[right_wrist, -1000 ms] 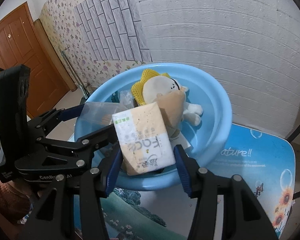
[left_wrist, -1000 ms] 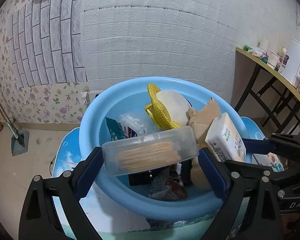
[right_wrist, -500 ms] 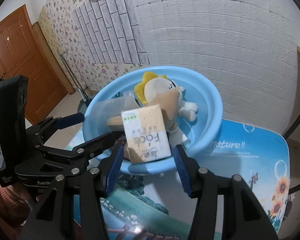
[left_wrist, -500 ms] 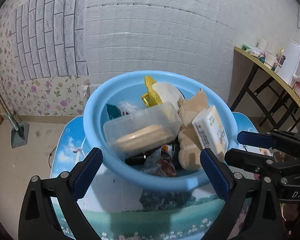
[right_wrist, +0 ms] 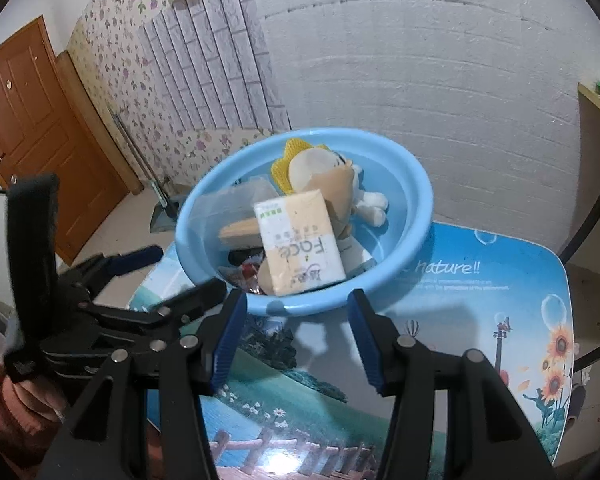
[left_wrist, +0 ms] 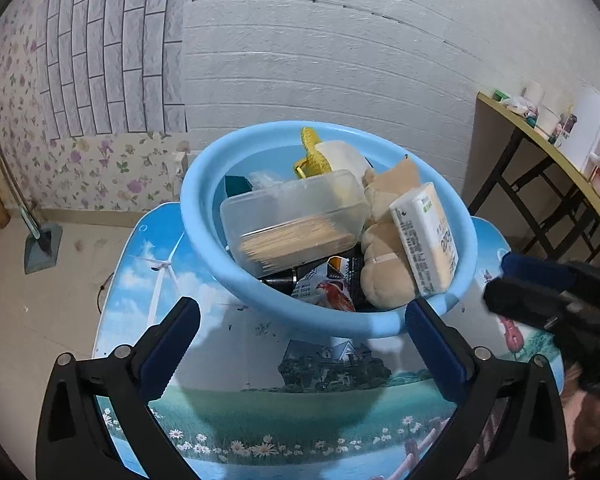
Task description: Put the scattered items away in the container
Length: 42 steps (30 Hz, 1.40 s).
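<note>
A light blue basin point(left_wrist: 324, 325) point(right_wrist: 420, 208) stands on the small picture-printed table point(left_wrist: 260, 408). Inside it lie a clear box of toothpicks point(left_wrist: 296, 220), a plush doll point(left_wrist: 384, 276) point(right_wrist: 324, 168) with a yellow hat, a tissue pack point(left_wrist: 426, 240) point(right_wrist: 300, 240) leaning on the doll, and snack packets point(left_wrist: 324, 288). My left gripper point(left_wrist: 302, 330) is just short of the basin's near rim, its jaws opening wide with nothing between them. My right gripper point(right_wrist: 296, 312) is also open and empty, just in front of the rim below the tissue pack.
A yellow side table point(left_wrist: 540, 140) with a white kettle and cups stands at the right by the wall. A dustpan point(left_wrist: 40, 244) rests on the floor at the left, near a wooden door point(right_wrist: 32, 140). A hand point(right_wrist: 16, 400) holds the left gripper.
The toothpick box has left my left jaws and now lies in the basin. Both grippers have drawn back from the basin. The tissue pack stays in the basin, clear of the right fingers.
</note>
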Tool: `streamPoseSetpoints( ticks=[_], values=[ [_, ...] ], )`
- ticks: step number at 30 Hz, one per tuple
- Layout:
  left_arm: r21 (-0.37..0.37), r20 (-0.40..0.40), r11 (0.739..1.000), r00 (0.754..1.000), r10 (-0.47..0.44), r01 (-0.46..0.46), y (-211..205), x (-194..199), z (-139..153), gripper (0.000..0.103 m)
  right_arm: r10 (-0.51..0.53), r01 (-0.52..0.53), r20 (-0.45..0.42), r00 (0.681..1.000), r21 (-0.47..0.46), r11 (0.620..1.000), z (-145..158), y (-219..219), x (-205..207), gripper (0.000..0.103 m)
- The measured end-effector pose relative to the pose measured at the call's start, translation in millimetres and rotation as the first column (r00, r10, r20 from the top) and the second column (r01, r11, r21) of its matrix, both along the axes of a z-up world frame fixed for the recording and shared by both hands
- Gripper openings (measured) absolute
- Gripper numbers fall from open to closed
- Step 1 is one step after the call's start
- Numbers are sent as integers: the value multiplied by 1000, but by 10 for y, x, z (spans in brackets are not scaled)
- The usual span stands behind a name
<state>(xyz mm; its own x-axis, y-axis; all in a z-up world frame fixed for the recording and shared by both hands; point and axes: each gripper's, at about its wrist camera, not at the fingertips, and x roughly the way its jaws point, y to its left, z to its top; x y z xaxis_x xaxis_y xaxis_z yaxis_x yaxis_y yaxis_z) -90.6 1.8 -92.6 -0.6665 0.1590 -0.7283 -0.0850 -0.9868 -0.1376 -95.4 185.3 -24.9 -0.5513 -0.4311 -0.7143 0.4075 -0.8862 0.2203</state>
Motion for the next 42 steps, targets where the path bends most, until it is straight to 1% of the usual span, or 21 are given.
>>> streamPoseSetpoints(
  ticks=[2,4,5,6,7,8,11,14,16,18,20,23,25,26,27,29,32,34,38,40,42],
  values=[
    [-6,-10,1000,1000,-3,3,18,20,15,103,-8,9,-25,1000,8,1000,48,-12,23,52],
    [5,-35,1000,999,-27,27,58,52,74,103,-7,9,-60,998,26,1000,91,-11,57,52],
    [2,-46,999,998,-36,36,75,60,101,103,-8,11,-85,996,34,999,118,-18,74,55],
    [-5,-57,999,997,-44,43,84,62,130,103,-13,17,-103,995,38,999,139,-22,88,62],
    [-13,-68,999,997,-47,47,88,68,156,103,-21,26,-126,992,38,999,160,-23,108,65],
    [-22,-79,999,996,-45,44,86,75,181,103,-26,31,-145,989,36,999,176,-24,130,68],
    [-41,-90,999,996,-22,18,39,97,223,103,-33,41,-168,985,47,998,186,-28,175,68],
    [-38,-115,999,993,-12,8,-35,129,270,103,-51,58,-181,982,35,998,190,-14,211,69],
    [-60,-137,998,991,-11,3,-58,141,294,103,-54,59,-189,981,22,998,194,-19,229,72],
    [-79,-139,997,990,1,-12,-82,152,296,103,-56,62,-212,976,24,998,205,-55,260,81],
    [-75,-135,997,991,8,-19,-115,160,303,103,-53,64,-247,968,39,997,216,-73,297,86],
    [-94,-133,995,991,16,-29,-115,172,307,103,-57,81,-291,955,71,994,223,-120,326,88],
    [-147,-128,989,992,7,-26,-52,161,315,103,-64,96,-283,957,101,990,202,-148,303,91],
    [-178,-129,984,992,-4,-19,-10,156,324,103,-67,99,-268,961,109,989,188,-159,279,96],
    [-205,-133,979,991,-21,-7,38,149,339,103,-68,98,-254,965,107,989,177,-162,253,98],
    [-239,-141,971,990,-22,-12,87,130,362,103,-84,103,-226,970,77,992,167,-131,215,99],
    [-193,-133,981,991,-22,-4,51,57,406,103,-119,132,-208,971,50,990,170,-42,148,99],
    [-154,-132,988,991,-19,-2,7,-13,436,103,-136,152,-219,966,62,986,180,-28,99,99],
    [-165,-143,986,990,15,-39,1,-139,485,103,-142,191,-299,944,141,971,167,-36,34,99],
    [-157,-137,987,990,26,-48,1,-198,481,103,-164,203,-266,950,128,971,136,11,-29,99],
    [-133,-121,990,992,36,-52,-15,-228,443,103,-171,193,-214,962,88,977,110,69,-82,99]
  ],
)
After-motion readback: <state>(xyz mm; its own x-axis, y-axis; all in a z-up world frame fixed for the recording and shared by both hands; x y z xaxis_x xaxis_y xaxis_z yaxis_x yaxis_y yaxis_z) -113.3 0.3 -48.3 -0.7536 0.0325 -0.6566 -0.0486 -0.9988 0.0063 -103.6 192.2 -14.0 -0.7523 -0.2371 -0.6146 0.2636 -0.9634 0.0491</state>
